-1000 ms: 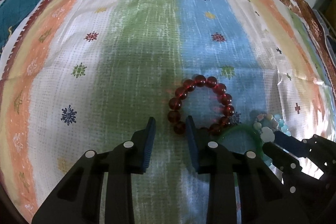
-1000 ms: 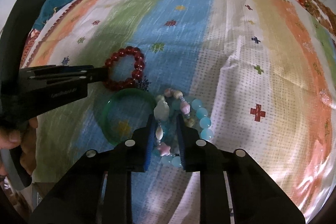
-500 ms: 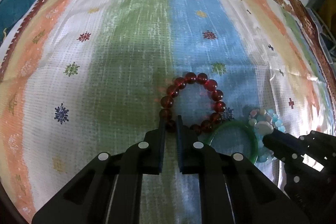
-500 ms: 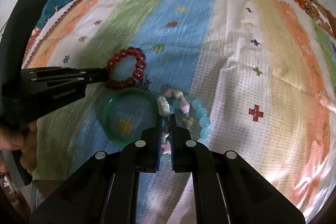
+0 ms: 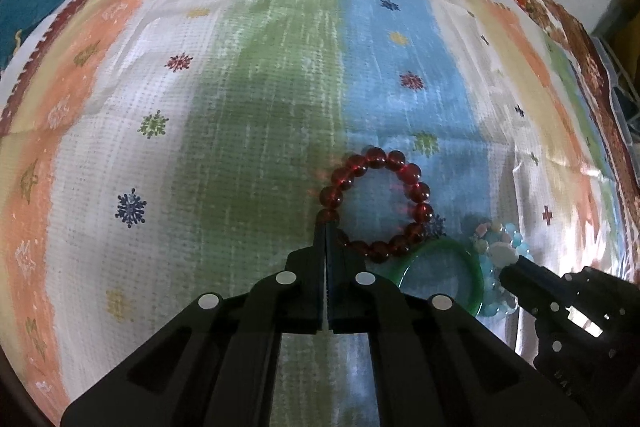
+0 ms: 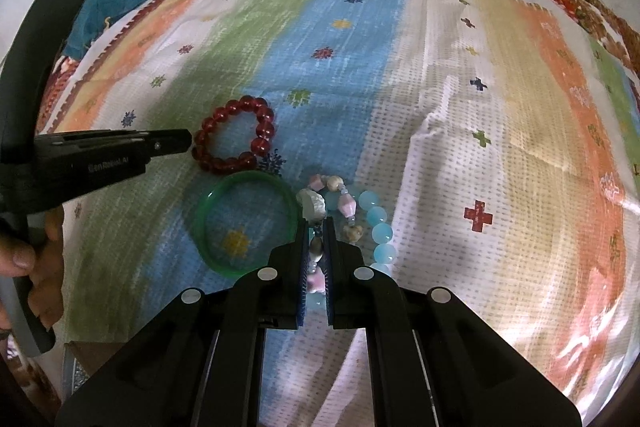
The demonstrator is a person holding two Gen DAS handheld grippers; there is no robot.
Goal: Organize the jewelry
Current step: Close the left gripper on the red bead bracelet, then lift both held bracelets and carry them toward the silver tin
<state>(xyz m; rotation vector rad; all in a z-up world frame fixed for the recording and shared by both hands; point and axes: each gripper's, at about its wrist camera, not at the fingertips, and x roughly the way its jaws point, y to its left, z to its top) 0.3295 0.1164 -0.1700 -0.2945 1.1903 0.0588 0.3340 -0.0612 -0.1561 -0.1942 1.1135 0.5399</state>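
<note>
Both jaws just closed — left gripper (image 5: 325, 227) clamps the red bracelet (image 5: 376, 205), right gripper (image 6: 316, 227) pinches the pastel bracelet (image 6: 352, 219) (green bangle (image 6: 248, 223) between, untouched) — ready to lift.

Beaded bracelet (image 6: 234, 135) lies behind bangle (image 6: 246, 223); charm bracelet (image 6: 352, 215) apparently touching its right.

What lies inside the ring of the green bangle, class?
Inside the green bangle only the striped cloth shows: a blue band with a yellow star print. No jewelry sits in the ring. In the left wrist view, the left hand-held gripper covers its near edge.
</note>
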